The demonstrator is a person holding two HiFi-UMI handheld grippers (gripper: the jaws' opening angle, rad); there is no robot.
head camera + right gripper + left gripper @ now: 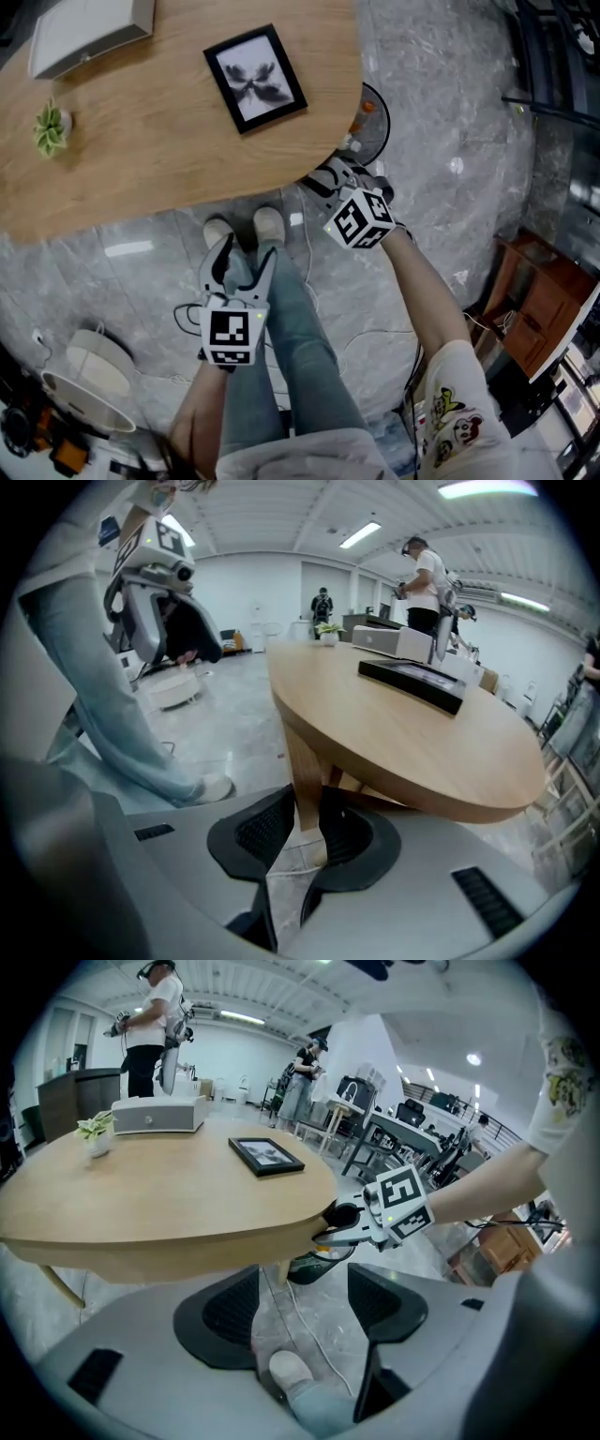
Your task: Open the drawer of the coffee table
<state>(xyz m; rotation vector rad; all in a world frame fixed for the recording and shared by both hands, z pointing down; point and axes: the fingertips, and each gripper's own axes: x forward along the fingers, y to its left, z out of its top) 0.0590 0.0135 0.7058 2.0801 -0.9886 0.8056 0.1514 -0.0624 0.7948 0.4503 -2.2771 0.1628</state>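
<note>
Pale wood makes up the coffee table (141, 141), which fills the head view from 9 to 12 o'clock. Its oval top is judged to lie with the long axis roughly from 8 to 2 o'clock, the rounded end turned toward the person. No drawer front or handle can be made out in any view. The drawer is taken to sit under the top at that rounded end, and which way it faces cannot be told. The right gripper (302, 822) is held at that end, its tips tucked below the rim. Its jaws are drawn close with a narrow gap left, and nothing appears to be clamped. A table leg (305, 761) is seen through the gap, beyond the pads. The step in hand is judged to be the reach for the drawer's pull. Next, the pull would have to be found under the rim, gripped, and drawn straight out from the table. The left gripper (302, 1302) is held low at 7 o'clock, jaws wide apart and empty, with only floor (450, 141) and one of the person's shoes (269, 225) showing between them. On the top, a black picture frame (255, 78) lies at 12 o'clock, a potted plant (52, 129) at 10 o'clock and a white box (89, 33) at 11 o'clock.
</note>
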